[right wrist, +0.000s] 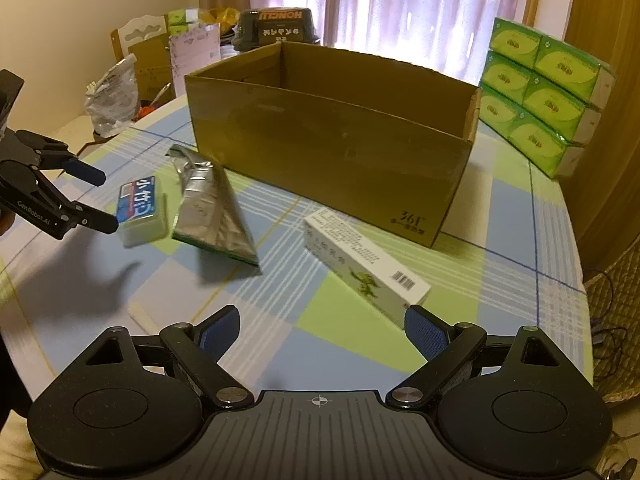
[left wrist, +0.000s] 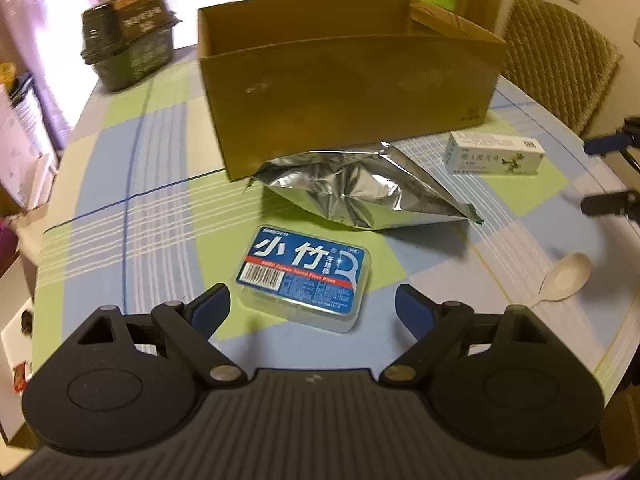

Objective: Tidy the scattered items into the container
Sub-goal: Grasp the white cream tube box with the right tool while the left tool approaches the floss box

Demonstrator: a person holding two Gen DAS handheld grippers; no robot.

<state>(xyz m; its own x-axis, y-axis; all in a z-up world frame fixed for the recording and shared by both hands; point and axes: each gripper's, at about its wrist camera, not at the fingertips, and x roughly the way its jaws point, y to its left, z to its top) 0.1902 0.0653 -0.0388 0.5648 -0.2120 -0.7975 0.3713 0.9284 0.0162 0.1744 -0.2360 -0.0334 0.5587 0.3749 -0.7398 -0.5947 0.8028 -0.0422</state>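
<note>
Left wrist view, left to right: we see the left gripper [left wrist: 312,306] spread wide before the floss box [left wrist: 304,276], then the foil pouch [left wrist: 360,188] touching the cardboard box [left wrist: 352,100], the carton [left wrist: 494,154], and the spoon [left wrist: 566,280] near the table's right edge. The right gripper [right wrist: 320,330] gapes empty. Nothing appears boxed (interior partly hidden); we judge all four remain.
</note>
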